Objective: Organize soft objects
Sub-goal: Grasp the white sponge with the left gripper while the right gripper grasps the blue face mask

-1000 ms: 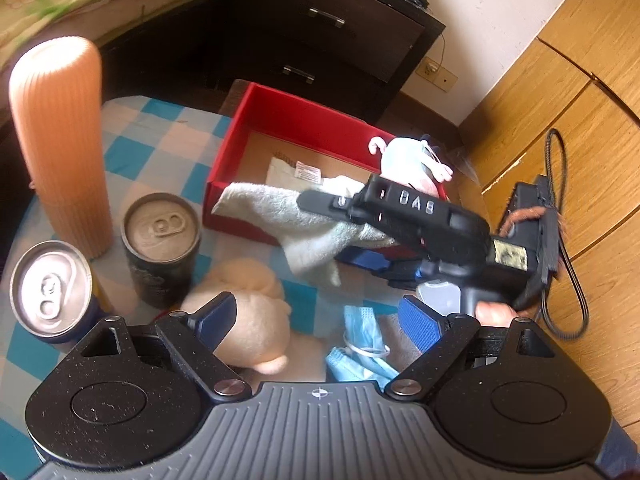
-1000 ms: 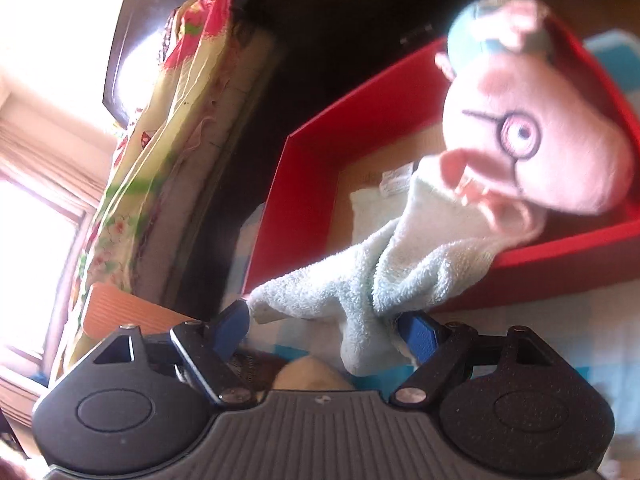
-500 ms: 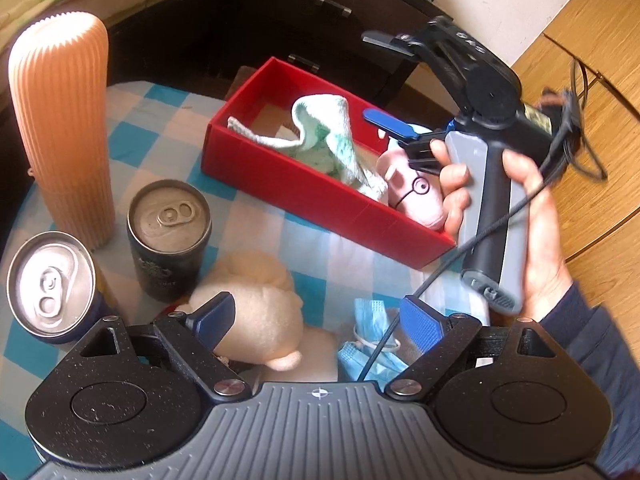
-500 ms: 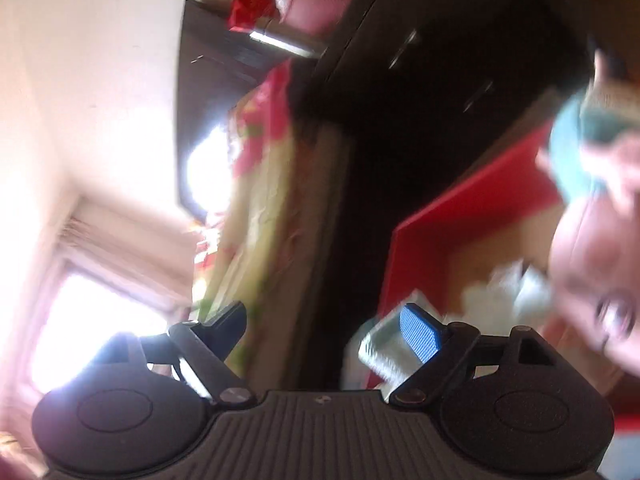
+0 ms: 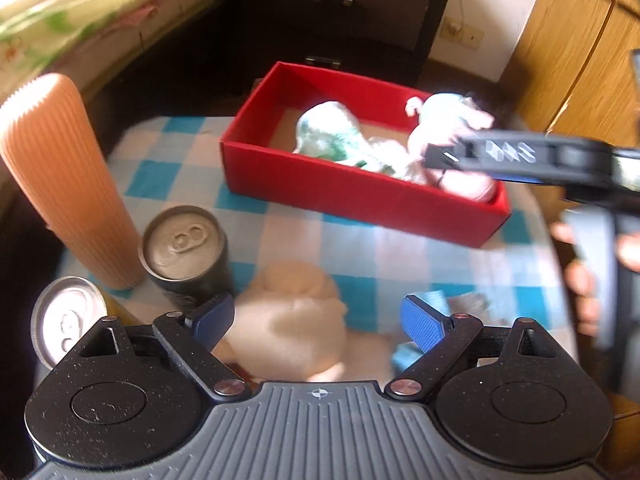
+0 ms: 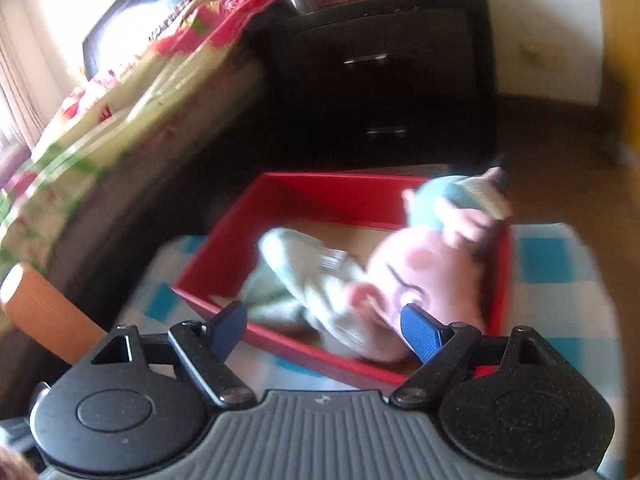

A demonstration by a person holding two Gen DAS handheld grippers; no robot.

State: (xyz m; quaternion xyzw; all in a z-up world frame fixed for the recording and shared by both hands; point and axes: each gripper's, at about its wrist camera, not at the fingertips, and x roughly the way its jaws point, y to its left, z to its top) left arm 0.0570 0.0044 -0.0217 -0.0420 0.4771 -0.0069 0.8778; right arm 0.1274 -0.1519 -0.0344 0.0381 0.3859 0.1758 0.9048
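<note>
Box (image 5: 360,196) status: red, sits at the worktop's (image 5: 400,256) far edge, already holds the pale green towel (image 5: 332,140) and the pink pig plush (image 5: 460,152), pig toward its right end.

Left tool (image 5: 318,318) hovers low over the cream plush (image 5: 296,320) at the worktop's near edge; fingers spread wide, nothing between them. Blue face mask (image 5: 416,320) lies just right of the plush, partly behind the right finger.

Right tool (image 6: 324,330) also wide open and empty, aimed at the box from its near side; in the left view it crosses above the box's right end.

Judgement: cream plush and mask are the soft items not yet boxed, plush likely next.

Risks:
- Black can (image 5: 188,256) stands just left of the plush, silver can (image 5: 68,320) and ribbed orange cylinder (image 5: 64,176) near it. A wide approach could clip the black can and tip it.
- Plush squashes, so a shallow pinch may slip off on the lift.
- Right finger could snag the mask and drag it along.
- Both frames are motion-blurred; contact is hard to judge.
</note>
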